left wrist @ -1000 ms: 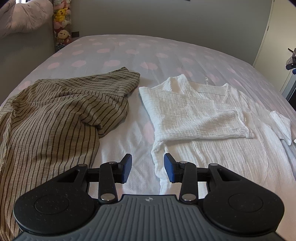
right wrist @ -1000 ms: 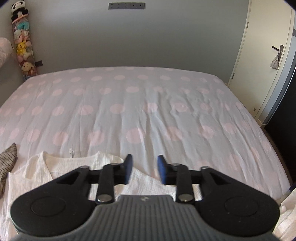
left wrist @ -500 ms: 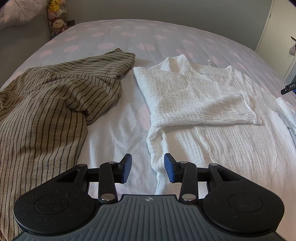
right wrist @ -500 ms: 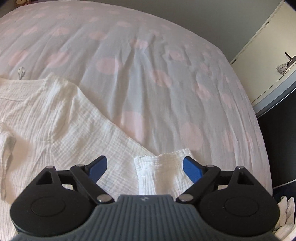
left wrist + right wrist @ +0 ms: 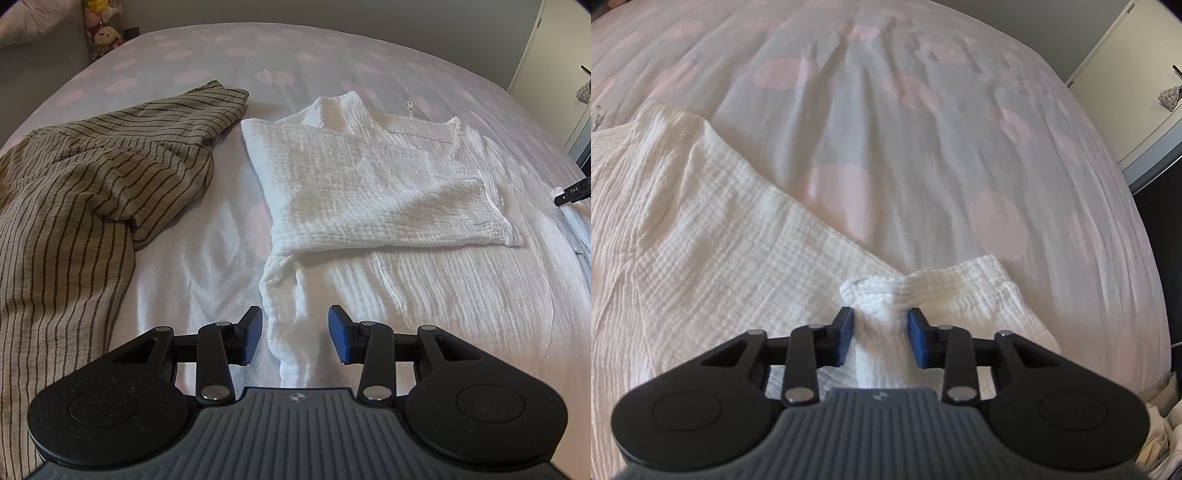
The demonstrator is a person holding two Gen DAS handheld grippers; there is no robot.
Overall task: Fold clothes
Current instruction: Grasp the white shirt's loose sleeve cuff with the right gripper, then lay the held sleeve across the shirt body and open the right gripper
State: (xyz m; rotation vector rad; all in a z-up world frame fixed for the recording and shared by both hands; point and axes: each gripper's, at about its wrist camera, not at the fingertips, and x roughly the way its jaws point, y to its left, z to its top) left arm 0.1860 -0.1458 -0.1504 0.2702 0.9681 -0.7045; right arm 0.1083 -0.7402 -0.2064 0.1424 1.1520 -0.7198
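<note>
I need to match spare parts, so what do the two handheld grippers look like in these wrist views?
The left gripper and right gripper look alike: matte black linkage arms with silver pivot pins, round black discs at each side, a ribbed grey body bearing a small round emblem, and flat blue pads on the fingertips. No cables, sleeves or hands show.

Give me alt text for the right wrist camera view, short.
The right claw has just been closing on a bunched sleeve end of a white crinkled garment. It lies on a bed sheet with pink dots; a pale door is at far right.
</note>
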